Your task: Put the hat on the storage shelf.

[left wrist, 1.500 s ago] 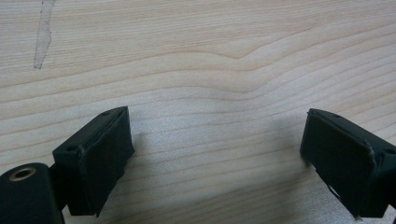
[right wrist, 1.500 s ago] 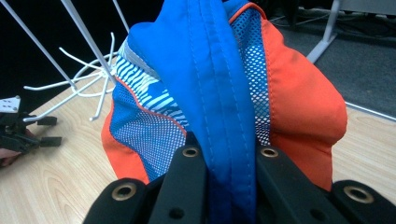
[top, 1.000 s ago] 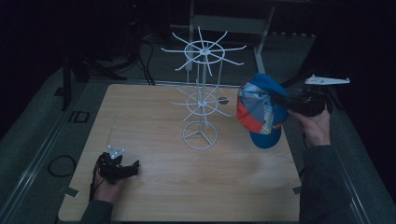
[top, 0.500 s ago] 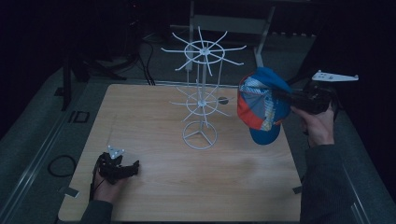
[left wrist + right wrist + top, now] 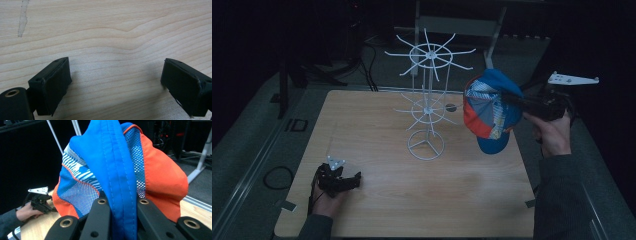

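High view first: your right hand-held gripper (image 5: 521, 102) is up in the air off the right edge of the bench (image 5: 377, 130), and it's pinching the cap (image 5: 490, 112), a blue, orange and white one with mesh panels. The cap hangs off the jaw tips toward the white wire rack (image 5: 428, 102), crown side facing the rack, close to the lower ring of arms but apart from them as far as you can tell. Your right hand (image 5: 552, 136) is wrapped around the grip, sleeve running down the right side.

Over to the right gripper view: there it is, the blue brim fold of the cap (image 5: 120, 175) squeezed between your two black jaws, fabric bulging orange and mesh on either side above them. Far off at lower left you can see your other hand-held gripper (image 5: 41, 201) down on the wood.

Left gripper view now: your left hand-held gripper (image 5: 116, 80) has its jaws spread wide, nothing between them, just bare wood grain of the bench underneath. In the high view it sits at the near left corner, well apart from the cap and the rack.
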### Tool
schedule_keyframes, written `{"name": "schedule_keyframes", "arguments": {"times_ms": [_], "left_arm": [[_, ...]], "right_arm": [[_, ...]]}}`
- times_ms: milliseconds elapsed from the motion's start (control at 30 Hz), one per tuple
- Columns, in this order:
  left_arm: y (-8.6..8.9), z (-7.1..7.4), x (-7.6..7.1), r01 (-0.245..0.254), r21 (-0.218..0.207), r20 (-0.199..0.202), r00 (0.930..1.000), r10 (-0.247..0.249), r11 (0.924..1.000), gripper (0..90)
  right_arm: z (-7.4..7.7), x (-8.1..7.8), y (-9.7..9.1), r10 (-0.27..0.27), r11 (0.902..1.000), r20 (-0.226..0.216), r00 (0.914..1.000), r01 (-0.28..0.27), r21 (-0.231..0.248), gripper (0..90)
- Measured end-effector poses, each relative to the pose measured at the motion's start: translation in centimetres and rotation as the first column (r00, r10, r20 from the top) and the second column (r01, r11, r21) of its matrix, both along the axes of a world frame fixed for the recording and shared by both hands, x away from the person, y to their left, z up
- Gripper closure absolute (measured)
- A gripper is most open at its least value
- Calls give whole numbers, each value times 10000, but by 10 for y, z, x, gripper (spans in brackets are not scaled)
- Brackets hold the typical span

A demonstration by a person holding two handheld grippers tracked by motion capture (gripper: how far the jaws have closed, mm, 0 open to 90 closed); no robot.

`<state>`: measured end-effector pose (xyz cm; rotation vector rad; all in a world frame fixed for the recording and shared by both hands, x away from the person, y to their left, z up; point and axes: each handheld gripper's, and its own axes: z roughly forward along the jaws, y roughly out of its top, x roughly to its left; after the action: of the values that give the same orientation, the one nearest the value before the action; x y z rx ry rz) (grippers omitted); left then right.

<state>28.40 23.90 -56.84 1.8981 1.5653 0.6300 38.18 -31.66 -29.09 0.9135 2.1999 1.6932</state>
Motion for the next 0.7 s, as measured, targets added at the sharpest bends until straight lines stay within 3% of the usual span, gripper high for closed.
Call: {"name": "schedule_keyframes", "arguments": {"times_ms": [700], "left_arm": [[0, 0, 0, 5, 4, -1, 10000, -5, 10000, 97]], "right_arm": [[21, -12, 4, 892, 9913, 600, 9942, -945, 913, 876]]}}
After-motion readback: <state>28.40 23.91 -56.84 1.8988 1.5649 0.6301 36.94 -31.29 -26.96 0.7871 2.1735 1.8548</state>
